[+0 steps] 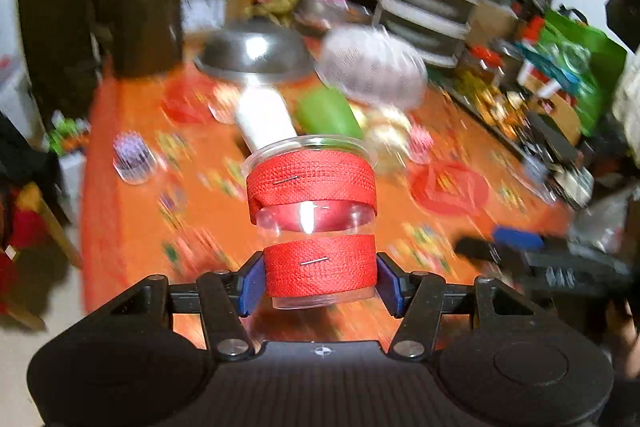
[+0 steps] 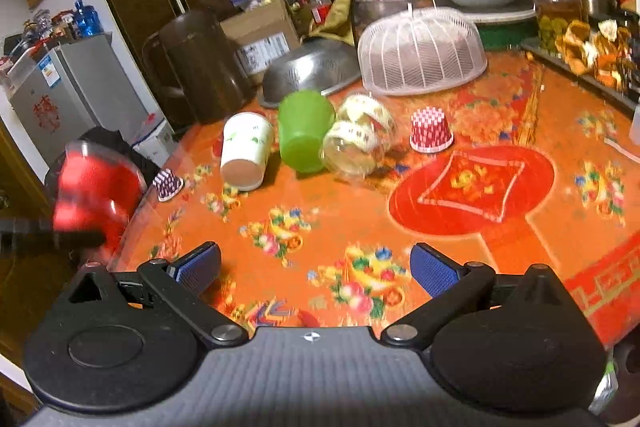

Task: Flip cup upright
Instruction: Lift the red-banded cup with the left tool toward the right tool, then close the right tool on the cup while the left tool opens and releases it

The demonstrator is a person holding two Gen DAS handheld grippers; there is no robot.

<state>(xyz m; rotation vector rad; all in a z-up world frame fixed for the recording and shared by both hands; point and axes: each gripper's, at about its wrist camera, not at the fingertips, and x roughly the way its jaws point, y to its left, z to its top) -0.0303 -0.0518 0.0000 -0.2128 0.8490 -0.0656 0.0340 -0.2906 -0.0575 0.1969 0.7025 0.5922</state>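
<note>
My left gripper (image 1: 320, 279) is shut on a clear plastic cup with two red bands (image 1: 314, 211). It holds the cup above the orange table, rim at the far end and tilted up; the view is blurred by motion. The same cup (image 2: 94, 187) shows blurred at the left of the right wrist view, over the table's left edge. My right gripper (image 2: 316, 267) is open and empty above the tablecloth (image 2: 440, 227).
On the table lie a white paper cup (image 2: 244, 151), a green cup (image 2: 304, 135) and a clear patterned cup (image 2: 360, 139) on their sides. A red checked cup (image 2: 430, 131) and a small purple cup (image 2: 168, 183) stand upside down. A steel bowl (image 2: 312, 67) and a mesh food cover (image 2: 420, 51) sit behind.
</note>
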